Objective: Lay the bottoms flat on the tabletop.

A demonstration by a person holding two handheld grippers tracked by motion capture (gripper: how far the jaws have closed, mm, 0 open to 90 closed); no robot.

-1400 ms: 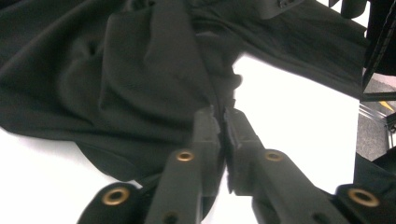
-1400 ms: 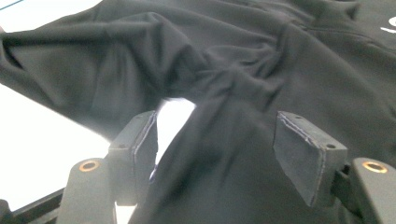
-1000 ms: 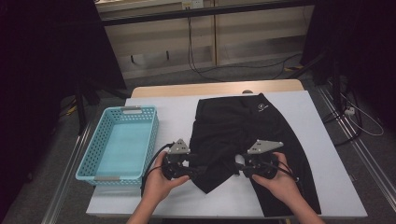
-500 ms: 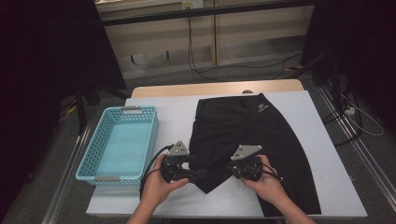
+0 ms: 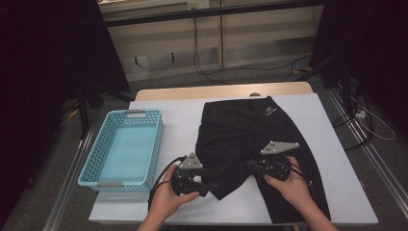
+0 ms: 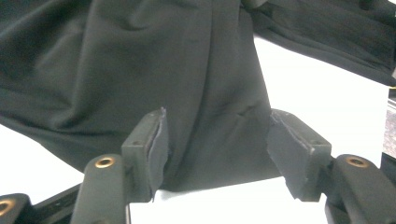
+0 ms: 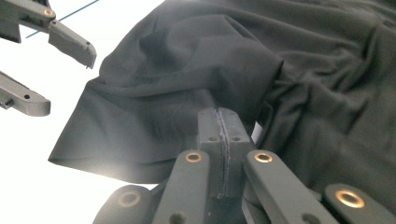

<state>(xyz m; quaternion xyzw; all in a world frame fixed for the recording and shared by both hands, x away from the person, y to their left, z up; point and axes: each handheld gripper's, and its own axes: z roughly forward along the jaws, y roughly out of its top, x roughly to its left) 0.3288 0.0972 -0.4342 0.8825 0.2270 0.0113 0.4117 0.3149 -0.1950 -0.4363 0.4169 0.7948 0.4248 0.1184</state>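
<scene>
Fingers, left gripper (image 6: 217, 151): they stand apart astride the near corner of the black garment (image 5: 250, 144); its cloth lies between the fingers (image 6: 156, 147), brushing the inner face of one, but they do not pinch it. They have just been closing.
Fingers, right gripper (image 7: 219, 140): pressed together, pad to pad, at the garment's folded edge. Whether a layer of cloth is caught in the seam cannot be told from the right gripper view; in the high view the right gripper (image 5: 260, 166) sits on the garment's near half.
Garment, place: flat on the white bench (image 5: 183, 120), just to the right of the blue basket (image 5: 122, 149) and apart from it. Its near-left corner lies at the left gripper (image 5: 195, 180).
Risk, thin grip: if the right fingers hold one layer or none, the cloth may slip out on lifting and the fold will sag.
Risk, uneven pull: the left fingers are not yet clamped, so a pull by the right hand alone could drag the garment askew across the bench, away from the basket.
Risk, bunching: loose folds near the right gripper could get tucked into a crooked crease.
Long axis: runs from the bench's far edge, beyond the basket's far end, toward the person, slanting slightly to the right.
Pointing: the end with the small white logo (image 5: 267, 111) faces away from the person; the rumpled end faces the hands.
</scene>
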